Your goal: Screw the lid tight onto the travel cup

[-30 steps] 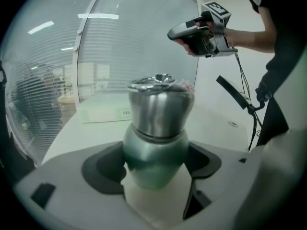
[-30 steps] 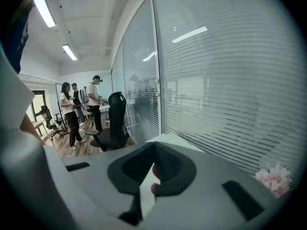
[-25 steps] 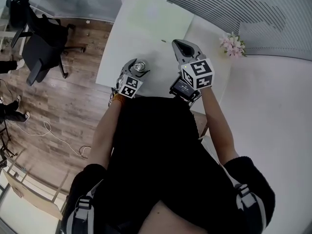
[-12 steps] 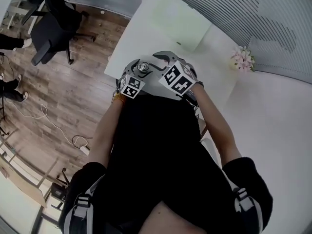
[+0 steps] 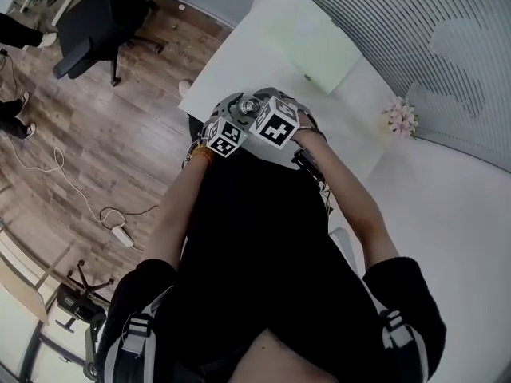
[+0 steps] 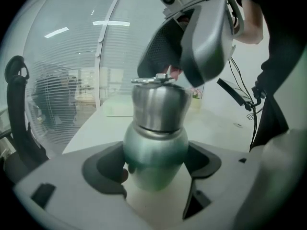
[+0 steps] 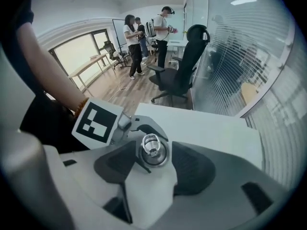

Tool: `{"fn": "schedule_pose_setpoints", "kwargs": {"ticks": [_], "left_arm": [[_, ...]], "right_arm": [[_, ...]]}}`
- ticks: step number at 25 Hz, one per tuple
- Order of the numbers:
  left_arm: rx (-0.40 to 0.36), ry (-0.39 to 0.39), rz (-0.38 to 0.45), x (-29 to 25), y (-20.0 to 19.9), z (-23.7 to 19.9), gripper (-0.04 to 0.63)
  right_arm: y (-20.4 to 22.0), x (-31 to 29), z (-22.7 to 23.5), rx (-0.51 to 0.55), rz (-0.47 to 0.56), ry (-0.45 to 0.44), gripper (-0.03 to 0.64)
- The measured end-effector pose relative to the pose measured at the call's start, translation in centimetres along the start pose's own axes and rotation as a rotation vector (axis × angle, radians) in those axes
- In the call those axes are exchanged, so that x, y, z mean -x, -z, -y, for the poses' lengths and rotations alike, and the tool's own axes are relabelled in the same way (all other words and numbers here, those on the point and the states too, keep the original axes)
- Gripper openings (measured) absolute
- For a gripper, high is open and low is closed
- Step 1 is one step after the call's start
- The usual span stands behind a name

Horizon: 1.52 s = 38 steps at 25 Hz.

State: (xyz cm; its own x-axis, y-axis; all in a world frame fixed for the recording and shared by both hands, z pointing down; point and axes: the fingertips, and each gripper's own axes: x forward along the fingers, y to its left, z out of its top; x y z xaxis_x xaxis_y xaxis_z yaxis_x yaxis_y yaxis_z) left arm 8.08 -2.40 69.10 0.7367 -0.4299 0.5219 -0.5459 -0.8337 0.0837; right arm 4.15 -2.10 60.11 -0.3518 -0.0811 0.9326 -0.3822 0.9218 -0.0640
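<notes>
The left gripper (image 6: 156, 169) is closed on the travel cup (image 6: 156, 145). Its two dark pads (image 6: 103, 169) press the rounded lower body of the cup from both sides, so the jaws stand wide, because the cup is wide. The cup stands upright between them, and its steel lid (image 6: 158, 99) sits on top of the body, with a thin seam between the two. How tight the lid is, I cannot tell.

The right gripper (image 7: 154, 159) comes from above the cup and points steeply down on it. Its jaws have just been opening. They are now apart, and the top of the lid, with a small metal ring (image 7: 150, 144) lying on it, is between them. On one side, a narrow gap shows between the lid and the pad, so the gripper does not hold the lid. In the right gripper view, the marker cube (image 7: 97, 120) of the left gripper is just beside the jaws, on the left.

Beyond the tips of the right gripper is the white table (image 7: 206, 128). Further behind it are a black office chair (image 7: 180, 75) and some standing people (image 7: 132, 42). In the head view, the two grippers are close together at the near edge of the table. Pink flowers (image 5: 402, 118) stand well apart on the far side of the right gripper.
</notes>
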Motion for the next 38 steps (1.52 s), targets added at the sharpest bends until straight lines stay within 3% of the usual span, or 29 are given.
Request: {"fn": "schedule_pose_setpoints", "kwargs": {"ticks": [7,10,13,17,19,22,25,28,30,34,38], "left_arm": [[-0.008,0.013,-0.014,0.1,0.2,0.0,0.376],[-0.011,0.023,-0.017,0.3,0.3,0.0,0.376],[-0.031,0.066,-0.041,0.3,0.5,0.0,0.376],[-0.117,0.201,-0.107,0.2,0.7,0.6,0.377],[-0.144,0.245,-0.134,0.2,0.9,0.8,0.377],[-0.152,0.252,-0.145,0.2,0.8,1.1,0.377],[-0.139,0.232,-0.134,0.1,0.8,1.1,0.377],[-0.112,0.206,-0.107,0.4,0.8,0.7,0.377],[-0.079,0.174,-0.087,0.7,0.8,0.4,0.377],[-0.02,0.097,-0.067,0.6,0.8,0.3,0.377],[0.012,0.053,-0.061,0.2,0.9,0.5,0.377]], "right_arm": [[-0.3,-1.4,-0.2,0.041,-0.081,-0.017,0.228],[-0.4,-1.4,-0.5,0.134,-0.093,-0.04,0.224],[-0.1,-1.5,-1.3,0.352,-0.104,-0.089,0.224],[1.0,-1.9,-2.0,0.856,-0.145,-0.084,0.229],[1.2,-2.1,-2.2,0.97,-0.156,-0.07,0.23],[1.6,-1.9,-2.0,0.849,-0.126,-0.07,0.235],[1.2,-0.6,-1.2,0.52,0.0,-0.081,0.281],[-0.4,1.2,-0.7,0.185,0.144,-0.073,0.285],[-1.3,1.5,-0.8,0.041,0.198,-0.064,0.284],[-1.3,0.6,-0.5,-0.061,0.196,-0.003,0.284],[0.0,-0.9,-0.1,-0.078,0.137,0.051,0.265]]}}
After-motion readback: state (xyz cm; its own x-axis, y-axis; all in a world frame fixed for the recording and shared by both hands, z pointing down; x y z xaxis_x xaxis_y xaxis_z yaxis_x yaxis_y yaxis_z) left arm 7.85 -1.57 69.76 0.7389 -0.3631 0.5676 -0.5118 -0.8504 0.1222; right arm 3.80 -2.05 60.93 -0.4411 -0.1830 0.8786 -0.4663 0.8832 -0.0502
